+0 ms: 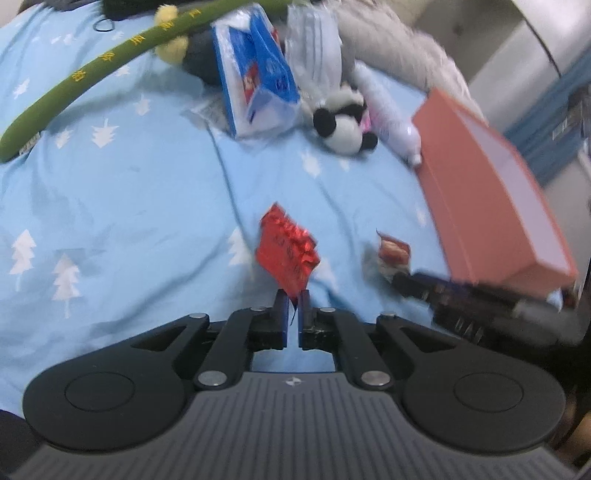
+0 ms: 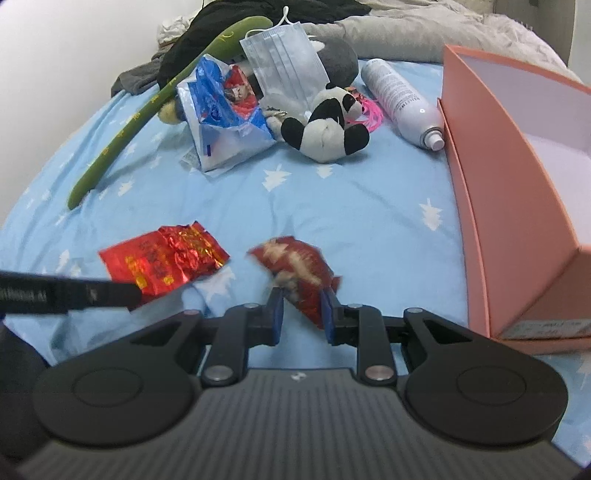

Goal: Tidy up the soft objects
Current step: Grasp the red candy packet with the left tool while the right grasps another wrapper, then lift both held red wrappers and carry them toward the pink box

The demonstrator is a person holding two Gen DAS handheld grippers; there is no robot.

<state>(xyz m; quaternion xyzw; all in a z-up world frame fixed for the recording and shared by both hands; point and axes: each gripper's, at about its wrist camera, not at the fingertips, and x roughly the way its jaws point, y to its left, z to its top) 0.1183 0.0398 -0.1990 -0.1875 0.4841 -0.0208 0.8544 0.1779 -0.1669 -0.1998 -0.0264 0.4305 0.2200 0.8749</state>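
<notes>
My left gripper (image 1: 294,295) is shut on the corner of a shiny red foil packet (image 1: 287,254), held just above the blue bedsheet; the packet also shows in the right wrist view (image 2: 162,264). My right gripper (image 2: 301,301) is shut on a red snack packet (image 2: 299,273) with a pale picture on it; it also shows in the left wrist view (image 1: 393,254). An open salmon-pink box (image 2: 517,206) stands to the right of both grippers. A panda plush (image 2: 328,125) lies further back.
At the back lie a blue-and-white plastic bag (image 2: 221,114), a face mask (image 2: 284,59), a long green plush stick (image 2: 147,110), a white spray can (image 2: 402,99), pink cord (image 2: 365,110), dark clothes and a grey blanket (image 2: 424,33).
</notes>
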